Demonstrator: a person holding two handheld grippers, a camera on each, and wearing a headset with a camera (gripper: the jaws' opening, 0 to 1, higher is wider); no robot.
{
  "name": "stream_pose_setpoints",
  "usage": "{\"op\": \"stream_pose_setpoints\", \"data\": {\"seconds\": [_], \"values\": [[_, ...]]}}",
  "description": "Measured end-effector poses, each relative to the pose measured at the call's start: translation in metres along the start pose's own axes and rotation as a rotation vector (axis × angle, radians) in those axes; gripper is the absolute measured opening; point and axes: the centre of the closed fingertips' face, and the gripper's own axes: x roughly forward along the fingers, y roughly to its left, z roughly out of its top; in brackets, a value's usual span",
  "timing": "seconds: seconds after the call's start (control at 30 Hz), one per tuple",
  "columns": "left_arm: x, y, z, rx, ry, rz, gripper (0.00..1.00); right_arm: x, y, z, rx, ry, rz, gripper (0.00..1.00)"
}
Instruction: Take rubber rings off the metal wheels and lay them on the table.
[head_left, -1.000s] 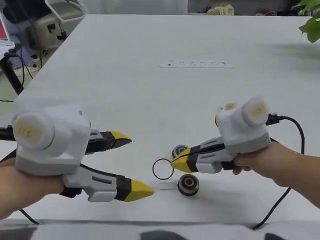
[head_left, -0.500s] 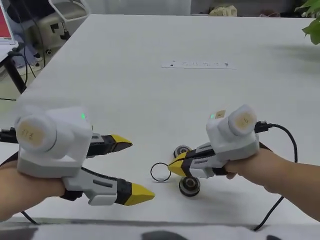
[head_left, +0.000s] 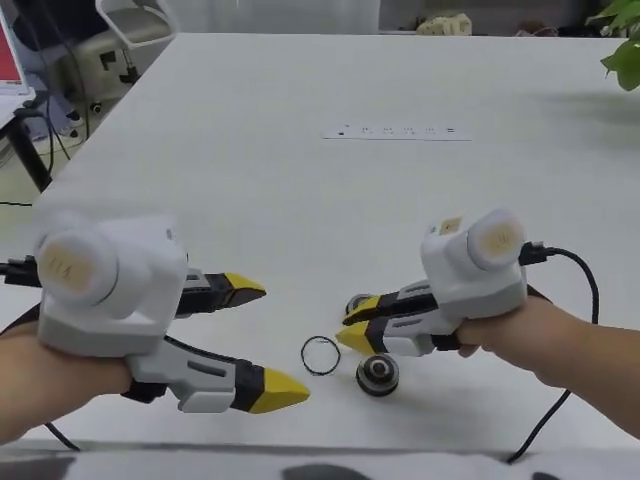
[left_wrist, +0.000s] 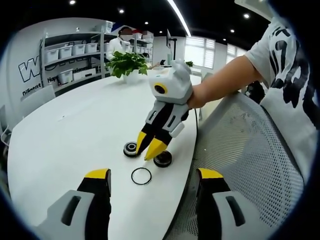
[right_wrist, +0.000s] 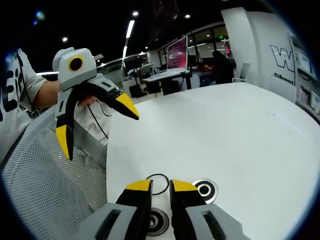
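We are judging the task partly done: one rubber ring is lying free on the white table, between the wide-open, empty left gripper and the right gripper, whose jaws are standing slightly apart, gripping nothing. The near metal wheel and the far metal wheel are sitting just beside its tips, and we are not managing to tell whether either is wearing a ring. The smooth table is carrying a socket strip far off, and an office with a green plant and shelves is surrounding it
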Motion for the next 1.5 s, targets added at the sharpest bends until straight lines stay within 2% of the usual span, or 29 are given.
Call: {"op": "stream_pose_setpoints", "data": {"seconds": [0.43, 0.57, 0.77, 1.07, 1.3, 1.5], "values": [[0.008, 0.005, 0.005, -0.002, -0.003, -0.009, 0.64, -0.018, 0.001, 0.006, 0.002, -0.037, -0.002, 0.16], [0.012, 0.007, 0.005, 0.003, 0.01, -0.014, 0.64, -0.025, -0.002, 0.006, 0.006, -0.049, -0.01, 0.17], [0.015, 0.009, 0.008, -0.015, -0.001, -0.021, 0.63, -0.036, -0.005, 0.001, 0.011, -0.053, -0.019, 0.18], [0.026, 0.007, 0.009, 0.038, 0.032, -0.031, 0.61, -0.049, -0.008, -0.006, 0.024, -0.067, -0.026, 0.21], [0.035, 0.008, 0.013, 0.043, 0.033, -0.051, 0.6, -0.058, -0.009, -0.012, 0.023, -0.067, -0.03, 0.23], [0.043, 0.006, 0.009, 0.041, 0.052, -0.075, 0.59, -0.06, -0.008, -0.017, 0.026, -0.062, -0.03, 0.24]]}}
